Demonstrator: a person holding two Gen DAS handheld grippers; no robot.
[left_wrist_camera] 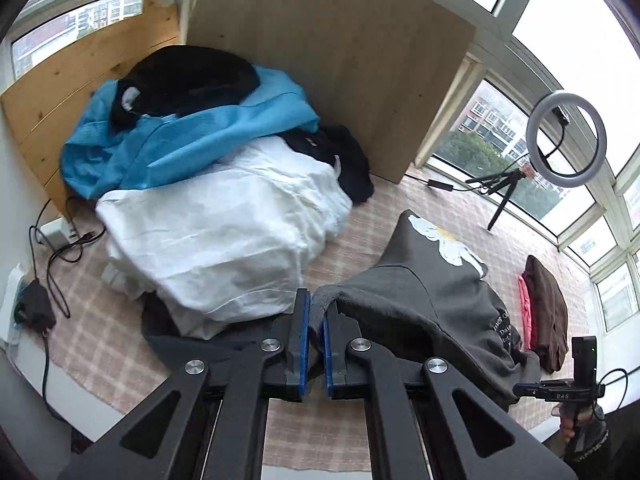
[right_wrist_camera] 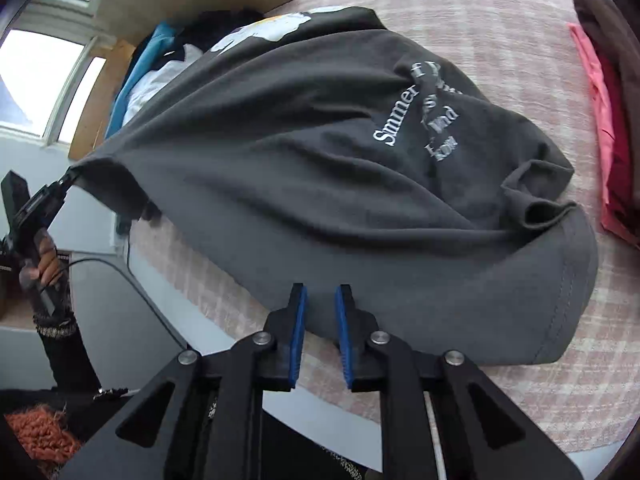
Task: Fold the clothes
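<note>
A dark grey T-shirt (left_wrist_camera: pixel 436 280) with white lettering and a white flower print lies partly on the checked table. My left gripper (left_wrist_camera: pixel 317 312) is shut on one edge of it and holds that edge up off the table. In the right wrist view the same T-shirt (right_wrist_camera: pixel 320 152) stretches from the raised corner at the left down to the table. My right gripper (right_wrist_camera: pixel 320 300) sits at the shirt's near hem with its jaws slightly apart. No cloth shows between its blue pads (right_wrist_camera: pixel 298 328).
A pile of unfolded clothes, white (left_wrist_camera: pixel 224 232), blue (left_wrist_camera: pixel 180 136) and black (left_wrist_camera: pixel 184 80), fills the back left by wooden boards (left_wrist_camera: pixel 332 52). Folded brown and pink garments (left_wrist_camera: pixel 544 312) lie at the right. A ring light (left_wrist_camera: pixel 566 140) stands by the window. Cables and a power strip (left_wrist_camera: pixel 56 236) lie at the left.
</note>
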